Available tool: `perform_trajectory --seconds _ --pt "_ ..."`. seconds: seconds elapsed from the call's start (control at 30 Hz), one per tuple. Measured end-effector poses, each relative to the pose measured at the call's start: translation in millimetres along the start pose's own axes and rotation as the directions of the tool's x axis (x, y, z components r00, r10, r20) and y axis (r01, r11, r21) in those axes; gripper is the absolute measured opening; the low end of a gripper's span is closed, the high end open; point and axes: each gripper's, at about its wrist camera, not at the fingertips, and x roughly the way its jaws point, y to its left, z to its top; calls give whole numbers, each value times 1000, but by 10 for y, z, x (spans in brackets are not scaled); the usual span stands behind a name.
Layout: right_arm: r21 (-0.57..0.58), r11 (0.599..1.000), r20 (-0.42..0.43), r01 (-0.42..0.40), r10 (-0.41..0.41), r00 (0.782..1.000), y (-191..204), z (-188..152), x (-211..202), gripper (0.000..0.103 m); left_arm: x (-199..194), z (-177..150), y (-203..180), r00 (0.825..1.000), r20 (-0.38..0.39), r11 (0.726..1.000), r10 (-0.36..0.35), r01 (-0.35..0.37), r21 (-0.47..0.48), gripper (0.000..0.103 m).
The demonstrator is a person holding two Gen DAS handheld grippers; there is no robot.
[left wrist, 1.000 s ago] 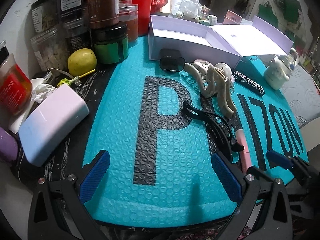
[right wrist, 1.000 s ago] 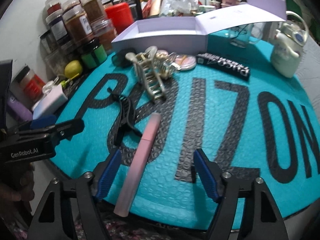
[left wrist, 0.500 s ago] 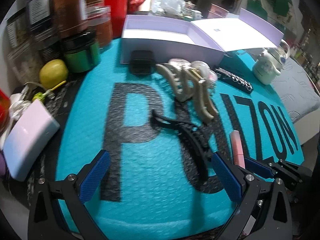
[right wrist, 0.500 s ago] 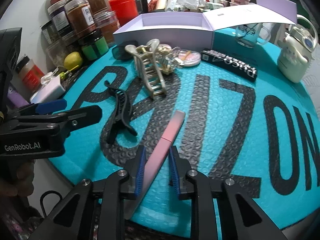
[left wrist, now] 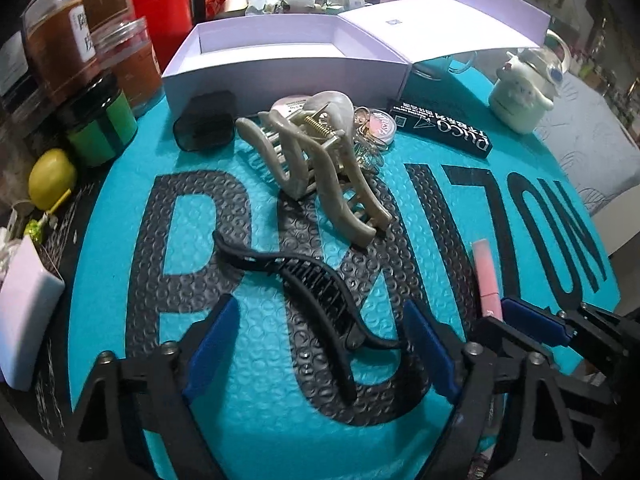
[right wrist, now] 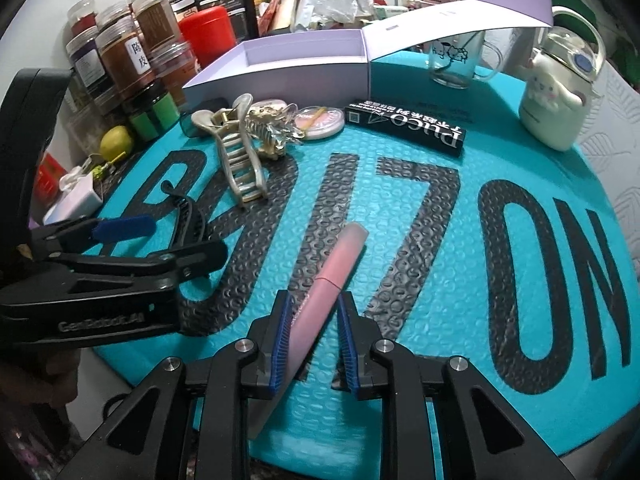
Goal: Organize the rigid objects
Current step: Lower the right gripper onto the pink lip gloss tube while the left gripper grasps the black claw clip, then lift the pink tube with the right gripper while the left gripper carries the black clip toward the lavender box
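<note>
Progress: early. Lavender box at mat's far edge shows no contents where visible. Right gripper pinching pink tube, which lies angled over teal mat. Left gripper spread wide, straddling black hair clip, no contact. Beige claw clip, black PUCO box, blush compact still loose outside box.

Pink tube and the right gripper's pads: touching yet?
Touching. The right wrist view shows the right gripper with both blue pads pressed against the sides of the pink tube, with no visible gap.
</note>
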Motion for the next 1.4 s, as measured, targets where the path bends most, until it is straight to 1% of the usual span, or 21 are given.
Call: perform_trajectory --seconds 0.03,0.1,0.13,0.2,0.27,0.33,0.4,0.5,0.6,0.7,0.77,0.83,0.87,0.97,1.17,1.4 --pt "0 1000 1 -2 2 1000 -2 0 2 23 11 11 -14 1000 7 1000 11 -11 2 76" --pt "2 1000 3 -10 10 1000 -11 -6 4 23 17 20 -14 999 28 999 40 -41 18 61" --pt "3 1000 4 -15 15 1000 -16 -10 7 23 19 26 -8 998 36 998 49 -50 27 56" --pt "5 1000 6 -20 20 1000 -24 -16 13 23 12 39 14 997 52 998 52 -54 38 40" --pt "4 1000 9 -23 23 1000 -27 -18 17 24 11 50 28 997 62 997 54 -58 49 32" --pt "-2 1000 11 -20 20 1000 -13 -18 22 25 -1 43 51 997 58 997 47 -50 57 29" --pt "-11 1000 14 -14 14 1000 12 -15 30 26 -18 40 61 998 46 997 34 -37 64 23" --pt "-34 999 21 2 -1 1000 55 -13 43 27 -59 -10 101 999 33 998 9 -11 61 21" --pt "-58 998 43 25 -23 999 102 -26 53 27 -124 -91 165 999 31 999 -8 6 54 20" --pt "-59 998 61 32 -28 998 109 -41 48 24 -162 -144 171 999 35 998 -6 4 59 20" --pt "-35 999 60 14 -12 998 75 -35 39 21 -190 -163 185 999 39 998 -24 22 52 20" --pt "-26 1000 64 10 -9 998 63 -33 23 15 -221 -174 207 998 42 998 -48 47 36 20" --pt "-27 1000 66 15 -14 998 67 -35 12 14 -237 -175 209 998 46 998 -50 49 32 20" --pt "-28 999 76 21 -19 997 68 -45 -27 13 -285 -174 205 997 68 999 -37 35 37 20" --pt "-13 1000 102 7 -6 995 64 -33 -142 13 -411 -183 181 994 96 998 -60 56 43 20" --pt "-26 1000 120 8 -4 993 128 -11 -241 13 -489 -194 154 993 102 997 -59 54 58 20"
